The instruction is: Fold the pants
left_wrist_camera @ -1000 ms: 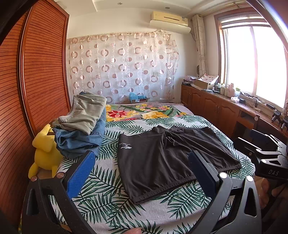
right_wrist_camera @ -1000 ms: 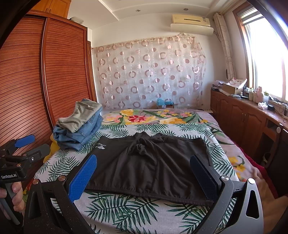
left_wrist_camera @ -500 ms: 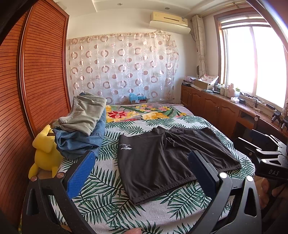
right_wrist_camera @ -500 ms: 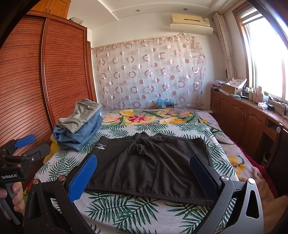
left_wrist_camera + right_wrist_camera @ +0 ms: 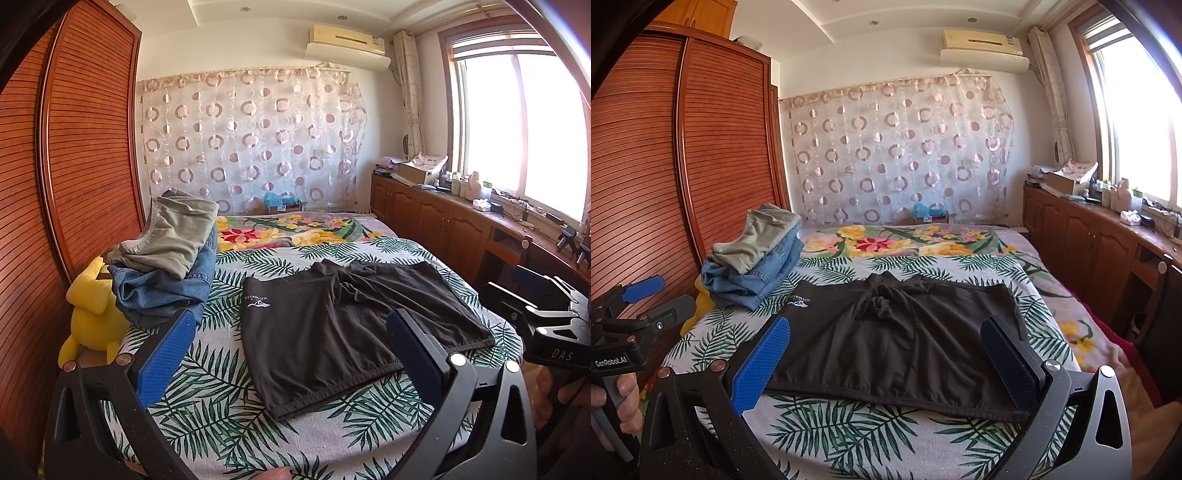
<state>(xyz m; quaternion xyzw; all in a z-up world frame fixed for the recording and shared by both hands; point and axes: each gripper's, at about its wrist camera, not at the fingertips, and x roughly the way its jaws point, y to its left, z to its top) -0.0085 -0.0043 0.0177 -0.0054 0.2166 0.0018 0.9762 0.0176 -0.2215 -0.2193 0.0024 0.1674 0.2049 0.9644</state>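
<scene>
Black shorts lie spread flat on the leaf-print bed, directly ahead of both claws. The left claw and right claw hover with fingers wide apart, empty. Best approach, likely: pinch each outer hem corner squarely, lift together, fold evenly. Folded clothes sit far left.

Ahead-left of your claws sits a stack of folded clothes — olive on denim — with a yellow plush toy beside it. Farther ahead hangs the circle-print curtain; to the right, wooden cabinets.
</scene>
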